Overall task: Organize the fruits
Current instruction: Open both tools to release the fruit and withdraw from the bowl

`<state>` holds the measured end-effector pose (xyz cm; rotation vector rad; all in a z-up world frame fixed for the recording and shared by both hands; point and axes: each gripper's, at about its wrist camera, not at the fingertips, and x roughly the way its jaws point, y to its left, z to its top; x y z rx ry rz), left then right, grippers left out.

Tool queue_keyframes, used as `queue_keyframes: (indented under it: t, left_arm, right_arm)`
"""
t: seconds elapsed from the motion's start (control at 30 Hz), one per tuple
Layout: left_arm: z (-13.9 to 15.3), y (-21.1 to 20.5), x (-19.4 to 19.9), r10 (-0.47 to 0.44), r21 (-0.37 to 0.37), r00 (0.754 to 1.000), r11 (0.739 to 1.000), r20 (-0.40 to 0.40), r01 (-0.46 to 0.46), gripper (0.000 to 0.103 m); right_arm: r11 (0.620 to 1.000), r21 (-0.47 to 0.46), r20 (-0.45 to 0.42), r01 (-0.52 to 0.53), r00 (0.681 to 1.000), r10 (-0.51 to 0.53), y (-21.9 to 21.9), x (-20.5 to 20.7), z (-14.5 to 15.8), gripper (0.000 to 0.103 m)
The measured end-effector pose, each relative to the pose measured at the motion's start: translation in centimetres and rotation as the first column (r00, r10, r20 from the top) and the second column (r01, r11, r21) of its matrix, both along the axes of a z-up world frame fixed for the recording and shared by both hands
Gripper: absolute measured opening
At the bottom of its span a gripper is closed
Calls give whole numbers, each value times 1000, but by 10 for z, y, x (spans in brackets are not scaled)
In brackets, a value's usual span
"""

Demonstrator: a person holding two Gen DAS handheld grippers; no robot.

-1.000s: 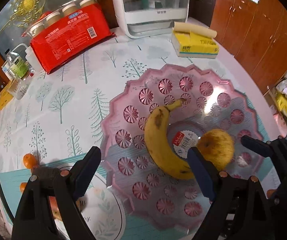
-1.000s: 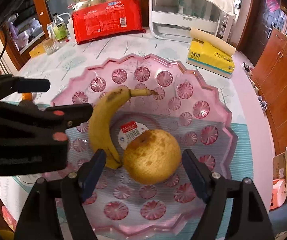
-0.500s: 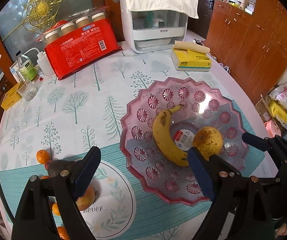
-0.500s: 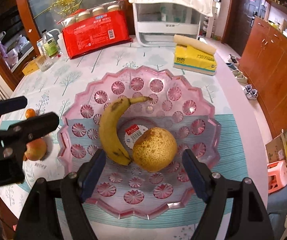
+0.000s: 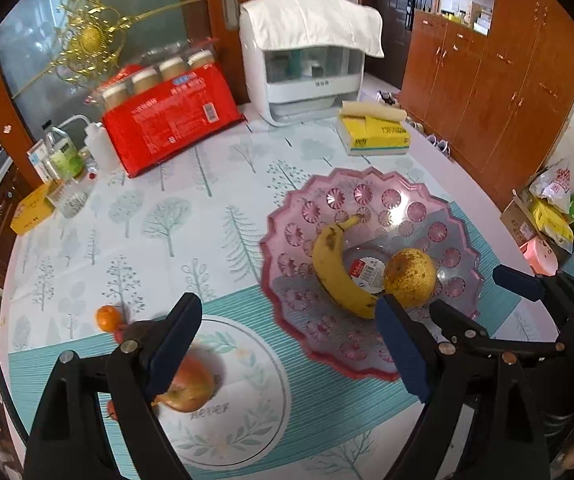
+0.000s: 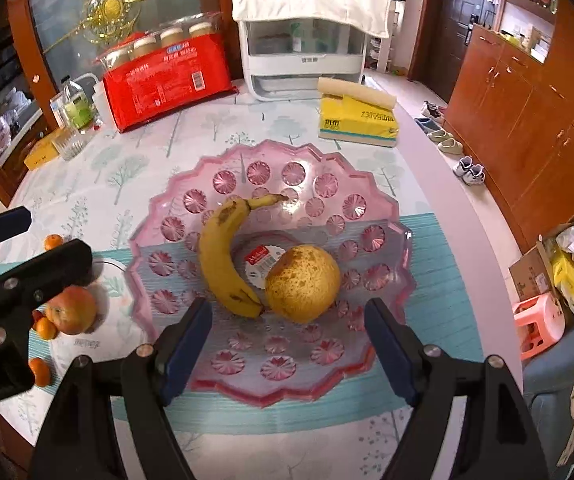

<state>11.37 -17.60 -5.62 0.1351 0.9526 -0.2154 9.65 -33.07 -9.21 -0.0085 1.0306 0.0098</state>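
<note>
Your left gripper [image 5: 287, 344], fingers wide and empty, has the apple [image 5: 185, 388] just below its left fingertip; nearer than your right.

Banana [image 5: 337, 270] beside pear [image 5: 410, 273]

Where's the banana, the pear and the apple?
banana [image 6: 219, 256], right wrist view, middle of its curve.
pear [image 6: 303, 284], right wrist view, centre of its speckled skin.
apple [image 6: 71, 309], right wrist view, its red side.
</note>
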Motion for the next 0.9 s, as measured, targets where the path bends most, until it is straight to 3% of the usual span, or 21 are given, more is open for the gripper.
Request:
queue_keyframes:
  t: [0.27, 0.53, 0.9]
  left_arm:
    - [26, 65, -37, 43, -18, 997, 999, 60, -42, 88]
    - [31, 155, -69, 125, -31, 989, 992, 74, -123, 88]
    - [-16, 267, -94, 207, 4, 978, 978, -13, -207, 88]
  right_arm:
    - [998, 15, 73, -59, 996, 58, 49, -29, 28, 79]
    - [990, -23, 126, -140, 982, 142, 123, -52, 45, 79]
    - [986, 0, 79, -166, 983, 166, 195, -64, 17, 79]
